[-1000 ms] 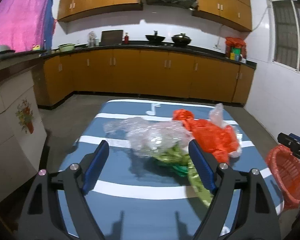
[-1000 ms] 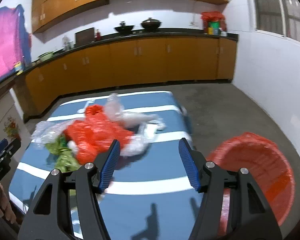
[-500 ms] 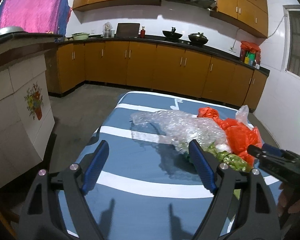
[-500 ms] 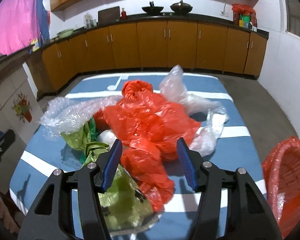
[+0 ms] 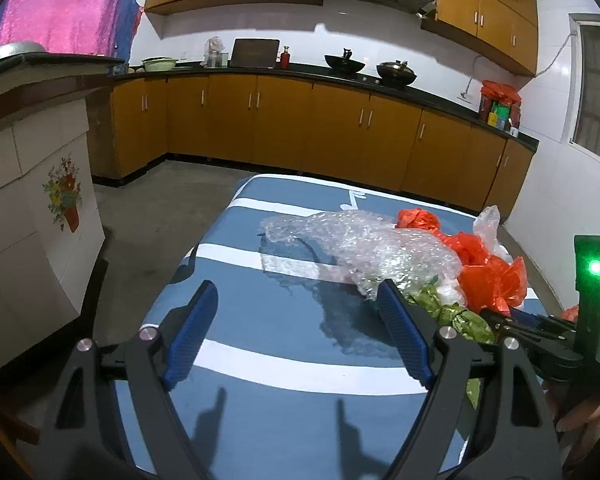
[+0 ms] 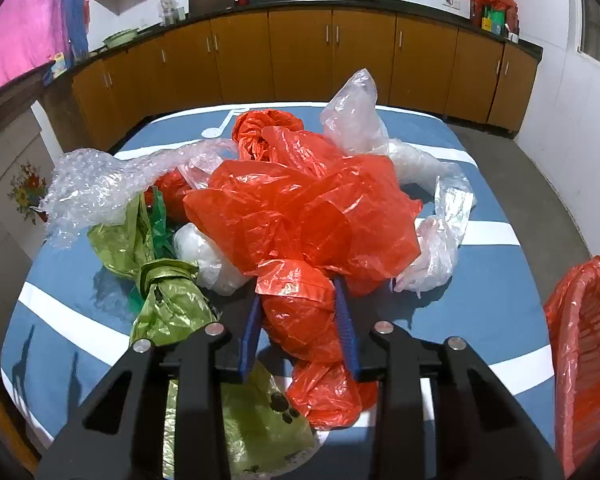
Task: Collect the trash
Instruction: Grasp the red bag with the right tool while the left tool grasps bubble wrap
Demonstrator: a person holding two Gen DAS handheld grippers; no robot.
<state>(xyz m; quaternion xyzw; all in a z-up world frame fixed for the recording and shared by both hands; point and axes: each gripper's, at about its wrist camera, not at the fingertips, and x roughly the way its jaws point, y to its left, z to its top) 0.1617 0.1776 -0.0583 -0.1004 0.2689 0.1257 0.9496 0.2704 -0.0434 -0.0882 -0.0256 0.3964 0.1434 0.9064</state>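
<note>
The right gripper (image 6: 298, 320) was seen low in the middle of its own view, its jaws having just been closing, and a bunched lobe of the red plastic bag (image 6: 300, 216) was pinched between the blue pads. The film was judged thin, light and very soft, likely to crumple and slide, so a gathered fold such as this one was thought a surer hold than a loose flap. The rest of the bag was spread across the centre of the frame on the blue striped table (image 6: 488, 304), tangled with clear bags (image 6: 360, 120) at upper right, bubble wrap (image 6: 100, 184) at left and a green bag (image 6: 168, 304) at lower left; neighbours could well be dragged along. A red basket (image 6: 584, 344) was seen at the right edge. In the left view, the left gripper (image 5: 296, 332) was held wide apart over bare cloth, nothing between its pads.
</note>
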